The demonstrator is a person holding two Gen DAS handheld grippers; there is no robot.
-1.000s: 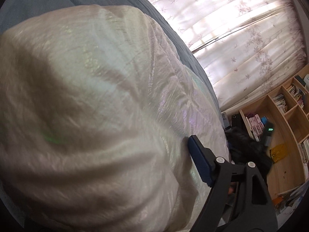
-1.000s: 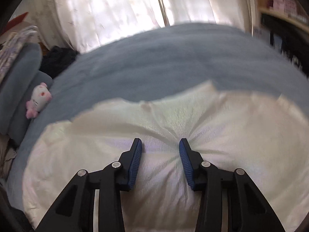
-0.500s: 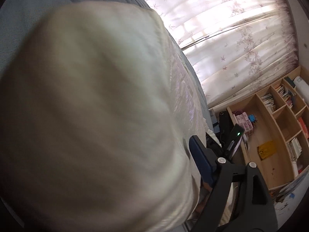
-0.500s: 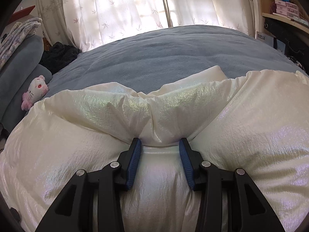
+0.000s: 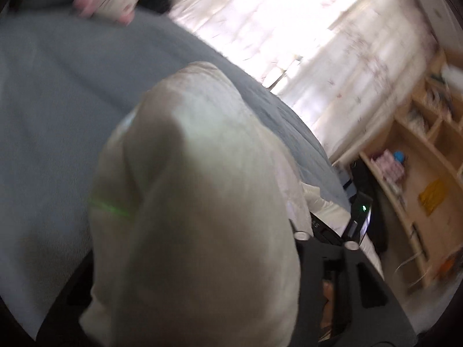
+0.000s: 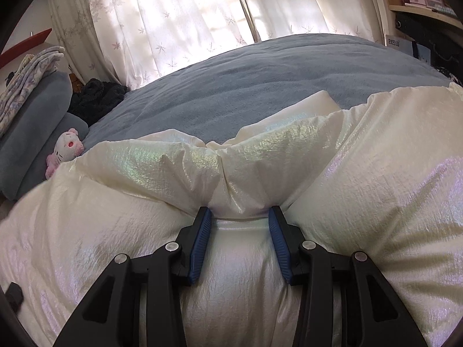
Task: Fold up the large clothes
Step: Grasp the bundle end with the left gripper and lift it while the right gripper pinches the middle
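Puffy white jacket (image 6: 361,202) lies spread over the grey-blue bedspread (image 6: 275,78), covering most of the near side of the bed, with a fold of it doubled back toward you across the middle. Your right tongs (image 6: 239,217) have a bunched ridge of that shiny fabric squeezed between the blue pads (image 6: 199,240), partly open around the thick wad, and both pads press on the cloth.

Your left tongs (image 5: 202,231) are mostly buried: a big lump of the same jacket (image 5: 196,202) fills that view and hides the fingertips. The jaws are closing with the fabric between them, but you cannot tell from this blurred view whether the pads have actually taken hold. Only the black frame shows, just right of the cloth.

At the head of the bed, a small pink-and-white plush toy (image 6: 65,151) rests against a grey pillow (image 6: 29,133), with a dark bundle of cloth (image 6: 95,101) beside it. Flowered white curtains (image 6: 188,20) hang behind the bed, lit from outside. Wooden shelves (image 5: 419,159) stand off to the right in the left view, well apart from the bed.
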